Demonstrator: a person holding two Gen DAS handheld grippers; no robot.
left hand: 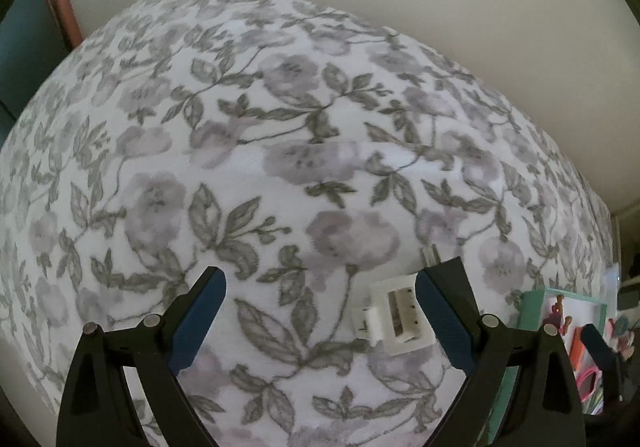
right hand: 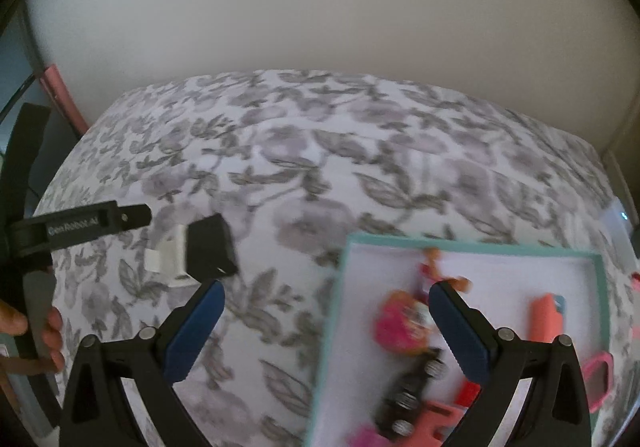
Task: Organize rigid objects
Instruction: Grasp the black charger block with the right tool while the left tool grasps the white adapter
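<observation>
A white plug adapter [left hand: 394,317] lies on the floral bedsheet [left hand: 280,151], just inside the right finger of my open left gripper [left hand: 320,311]. It also shows in the right wrist view [right hand: 172,259], partly hidden by the left gripper's finger [right hand: 210,249]. My right gripper [right hand: 326,327] is open and empty, above the left edge of a teal-rimmed white tray [right hand: 460,249]. The tray holds a pink round toy [right hand: 400,323], a black toy car [right hand: 412,395], a coral case [right hand: 544,317] and other small pink and red items.
The tray [left hand: 560,297] sits at the sheet's right side in the left wrist view. Pink sunglasses [right hand: 598,377] lie by the tray's right rim. A pale wall stands behind the bed. A pink strip [left hand: 60,3] stands at the far left.
</observation>
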